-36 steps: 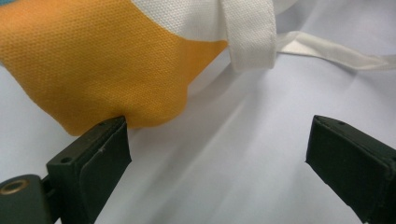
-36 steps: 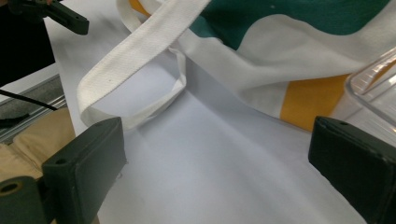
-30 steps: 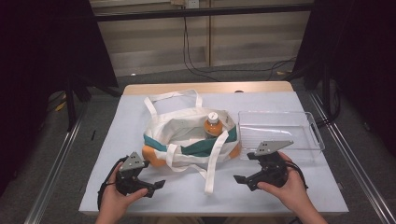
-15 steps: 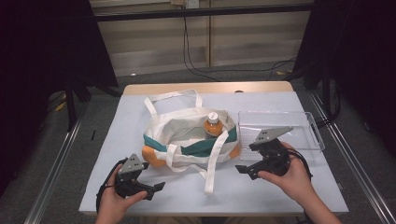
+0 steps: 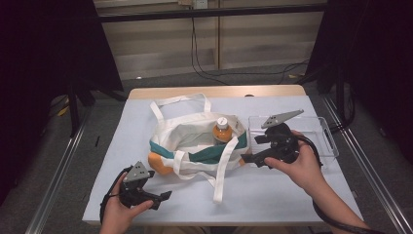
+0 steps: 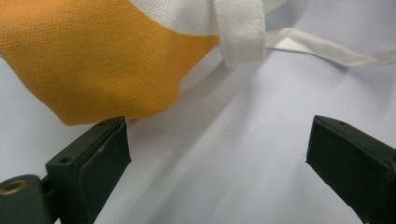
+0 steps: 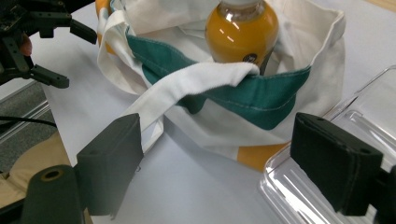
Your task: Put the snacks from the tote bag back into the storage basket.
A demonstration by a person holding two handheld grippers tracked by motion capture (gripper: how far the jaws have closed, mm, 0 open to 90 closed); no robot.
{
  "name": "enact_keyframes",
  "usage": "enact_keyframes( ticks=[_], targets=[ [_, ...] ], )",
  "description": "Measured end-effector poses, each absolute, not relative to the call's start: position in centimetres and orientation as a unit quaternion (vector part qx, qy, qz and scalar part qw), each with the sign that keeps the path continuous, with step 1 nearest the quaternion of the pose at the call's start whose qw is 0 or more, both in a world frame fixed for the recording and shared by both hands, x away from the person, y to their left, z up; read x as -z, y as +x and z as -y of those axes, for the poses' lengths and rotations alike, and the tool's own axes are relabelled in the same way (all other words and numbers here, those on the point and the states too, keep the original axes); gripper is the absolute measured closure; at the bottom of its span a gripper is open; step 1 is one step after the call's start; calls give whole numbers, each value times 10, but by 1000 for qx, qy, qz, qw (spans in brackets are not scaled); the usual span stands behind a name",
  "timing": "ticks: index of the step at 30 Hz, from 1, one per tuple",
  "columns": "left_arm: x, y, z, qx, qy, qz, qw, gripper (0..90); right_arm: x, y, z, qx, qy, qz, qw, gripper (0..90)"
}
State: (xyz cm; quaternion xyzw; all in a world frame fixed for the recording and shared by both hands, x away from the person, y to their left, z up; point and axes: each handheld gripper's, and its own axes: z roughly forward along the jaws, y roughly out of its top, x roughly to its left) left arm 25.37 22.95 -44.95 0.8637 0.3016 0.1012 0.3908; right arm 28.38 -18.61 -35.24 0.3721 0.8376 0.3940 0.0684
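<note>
A white tote bag (image 5: 195, 141) with a teal band and orange corners lies mid-table, mouth open. A bottle of orange liquid (image 5: 221, 130) stands inside it. My right gripper (image 5: 251, 148) hovers at the bag's right side, open; its jaws have just been closing a little, with nothing pressed between them. In the right gripper view the right gripper (image 7: 217, 158) faces the bottle (image 7: 240, 28), the teal band (image 7: 261, 100) and a white strap (image 7: 187, 88). My left gripper (image 5: 160, 200) rests open near the front edge. In its own view the left gripper (image 6: 217, 154) sits just below the bag's orange corner (image 6: 93, 56).
A clear plastic tray (image 5: 321, 131) lies right of the bag, behind my right hand; its corner (image 7: 299, 196) shows by the right jaw. Loose white straps (image 5: 221, 170) trail toward the front. The white table cover (image 5: 292, 195) ends at a wooden back edge.
My right gripper has risen off the table and moved back and left, up to the bag's right side. The left gripper, bag and bottle have stayed put.
</note>
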Motion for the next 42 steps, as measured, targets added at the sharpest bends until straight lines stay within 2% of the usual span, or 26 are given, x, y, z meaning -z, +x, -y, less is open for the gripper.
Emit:
enact_keyframes(
  ticks=[18, 42],
  targets=[
    [451, 251, -229, -92, 865, -306, 387, 57, 338, 308, 181, -368, 377, -847, 75, 199],
    [451, 251, -229, -91, 868, -301, 386, 55, 324, 322, 161, -351, 360, -860, 83, 232]
  ],
)
